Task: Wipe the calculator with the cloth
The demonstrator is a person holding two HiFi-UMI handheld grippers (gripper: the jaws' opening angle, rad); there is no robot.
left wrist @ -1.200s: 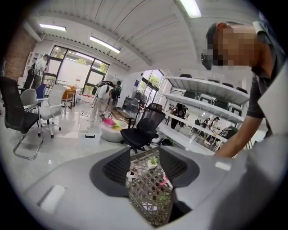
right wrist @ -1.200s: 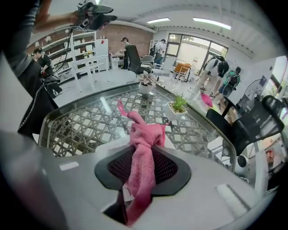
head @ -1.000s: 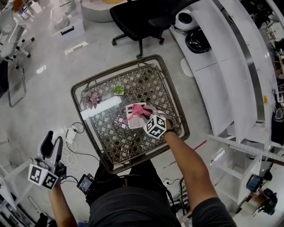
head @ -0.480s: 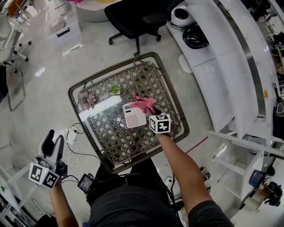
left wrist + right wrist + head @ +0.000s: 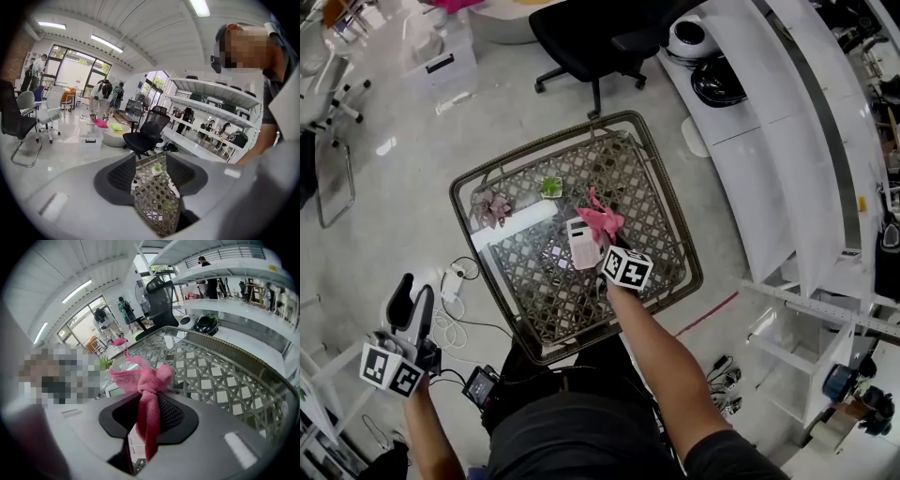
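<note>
While right tongs point(image 5: 606, 242) pinch cloth point(image 5: 602, 221) at calculator point(image 5: 579, 246) edge, table rim point(image 5: 692, 274) apart.

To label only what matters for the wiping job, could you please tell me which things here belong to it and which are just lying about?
Belong to the job:
calculator, on the wicker table
pink cloth
right gripper, shut on that cloth

Just lying about:
small green plant
pinkish plant
black office chair
left gripper, open and empty
</note>
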